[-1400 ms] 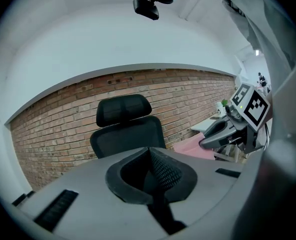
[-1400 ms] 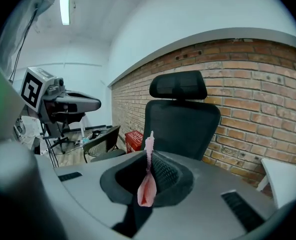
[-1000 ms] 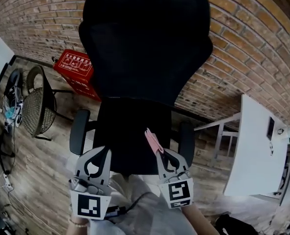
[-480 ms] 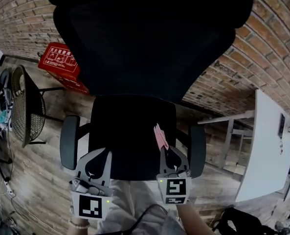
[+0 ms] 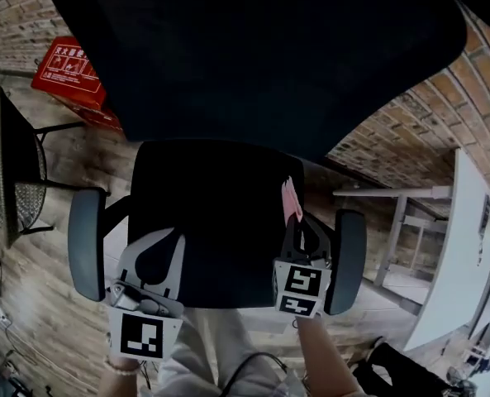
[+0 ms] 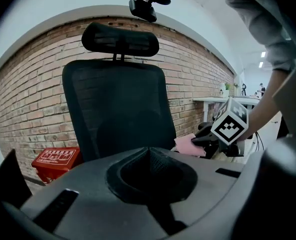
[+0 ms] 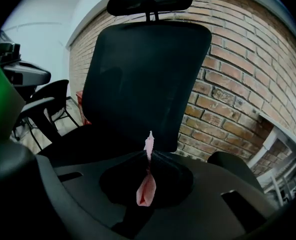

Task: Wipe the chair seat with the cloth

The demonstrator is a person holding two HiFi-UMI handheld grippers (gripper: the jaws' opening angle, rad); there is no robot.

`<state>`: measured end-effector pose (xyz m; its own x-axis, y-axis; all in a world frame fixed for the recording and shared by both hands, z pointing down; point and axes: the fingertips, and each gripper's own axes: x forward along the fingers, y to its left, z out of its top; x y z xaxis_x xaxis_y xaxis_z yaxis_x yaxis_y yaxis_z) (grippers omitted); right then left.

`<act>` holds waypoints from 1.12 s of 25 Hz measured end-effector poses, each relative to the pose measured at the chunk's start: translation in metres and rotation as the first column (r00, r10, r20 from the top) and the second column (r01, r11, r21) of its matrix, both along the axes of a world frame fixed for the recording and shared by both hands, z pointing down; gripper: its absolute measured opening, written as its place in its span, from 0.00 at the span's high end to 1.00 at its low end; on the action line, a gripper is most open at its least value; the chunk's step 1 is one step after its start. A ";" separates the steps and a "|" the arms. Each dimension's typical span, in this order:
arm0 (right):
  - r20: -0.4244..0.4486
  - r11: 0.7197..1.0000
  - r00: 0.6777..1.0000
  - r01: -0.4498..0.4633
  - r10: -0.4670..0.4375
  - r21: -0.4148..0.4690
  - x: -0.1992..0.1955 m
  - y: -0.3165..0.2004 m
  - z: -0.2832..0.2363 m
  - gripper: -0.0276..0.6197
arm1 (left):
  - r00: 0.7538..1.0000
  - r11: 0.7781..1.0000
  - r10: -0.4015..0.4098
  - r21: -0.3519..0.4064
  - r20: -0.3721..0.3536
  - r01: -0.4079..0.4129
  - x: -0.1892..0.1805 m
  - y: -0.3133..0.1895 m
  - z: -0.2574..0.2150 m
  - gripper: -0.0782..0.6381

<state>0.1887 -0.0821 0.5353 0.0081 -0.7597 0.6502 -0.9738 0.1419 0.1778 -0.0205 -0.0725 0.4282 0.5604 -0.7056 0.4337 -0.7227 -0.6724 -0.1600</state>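
Now the right gripper [image 5: 294,222], clamped on a folded pink cloth [image 5: 291,198], hovers by the black mesh chair seat's [image 5: 211,213] right edge; left gripper [image 6: 148,150] pinched together, empty, at the front edge. Wiping looks not yet begun.

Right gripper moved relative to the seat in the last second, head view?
Yes. The right gripper, shut on the pink cloth, has advanced over the chair seat toward the backrest, ending at the seat's right edge beside the right armrest.
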 end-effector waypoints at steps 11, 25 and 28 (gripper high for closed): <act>-0.146 0.989 0.979 -0.145 0.140 -0.024 0.051 -0.049 0.072 0.88 | 0.999 0.998 -0.031 -0.055 0.040 0.033 -0.025 -0.017 0.082 0.87; 0.039 0.978 0.999 -0.025 0.034 -0.205 -0.009 -0.073 0.149 0.88 | 0.997 0.993 -0.030 -0.113 0.070 0.038 -0.048 -0.021 0.129 0.87; 0.069 0.976 0.997 0.056 -0.042 -0.211 -0.034 -0.081 0.153 0.88 | 0.996 0.991 -0.040 -0.123 0.075 0.049 -0.053 -0.015 0.135 0.87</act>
<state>0.1545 -0.1632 0.6888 -0.0723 -0.6022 0.7951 -0.9732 0.2172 0.0760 -0.0737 -0.0877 0.5634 0.4935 -0.6673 0.5578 -0.7420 -0.6576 -0.1303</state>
